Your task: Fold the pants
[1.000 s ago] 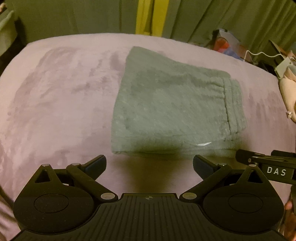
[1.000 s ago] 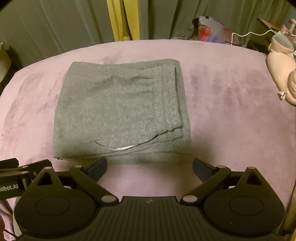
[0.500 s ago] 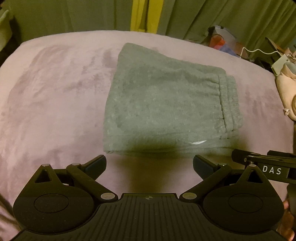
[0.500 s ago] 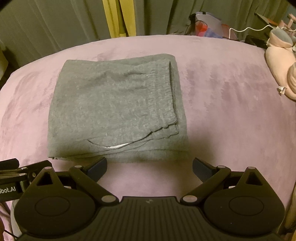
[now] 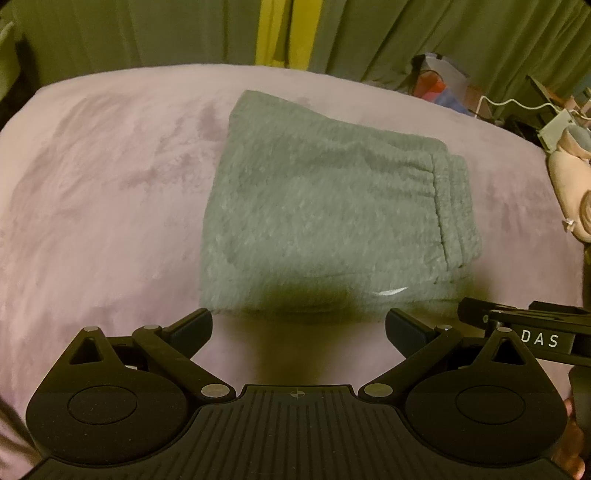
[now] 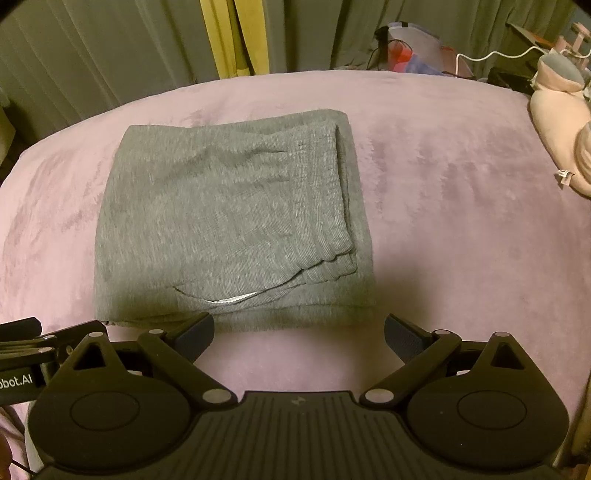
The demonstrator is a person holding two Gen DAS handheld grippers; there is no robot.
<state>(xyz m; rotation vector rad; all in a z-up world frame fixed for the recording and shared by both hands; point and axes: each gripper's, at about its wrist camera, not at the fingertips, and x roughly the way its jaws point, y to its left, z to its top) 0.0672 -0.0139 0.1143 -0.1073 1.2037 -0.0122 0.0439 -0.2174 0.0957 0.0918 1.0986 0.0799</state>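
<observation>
Grey pants (image 5: 325, 221) lie folded into a compact rectangle on the pink blanket, with the ribbed waistband on the right side and a white drawstring showing at the near edge. They also show in the right wrist view (image 6: 229, 221). My left gripper (image 5: 298, 326) is open and empty, just short of the pants' near edge. My right gripper (image 6: 299, 330) is open and empty, also just before the near edge. The right gripper's side shows in the left wrist view (image 5: 524, 328).
The pink blanket (image 6: 461, 221) covers the bed. A pink plush toy (image 6: 561, 125) lies at the right edge. Green curtains (image 5: 147, 33) hang behind. Bags and a white cable (image 6: 410, 51) sit beyond the bed at back right.
Both grippers stay open and empty. The left view has shifted slightly, so the pants sit a little more to the left and nearer the fingers. The pants have not changed shape.
</observation>
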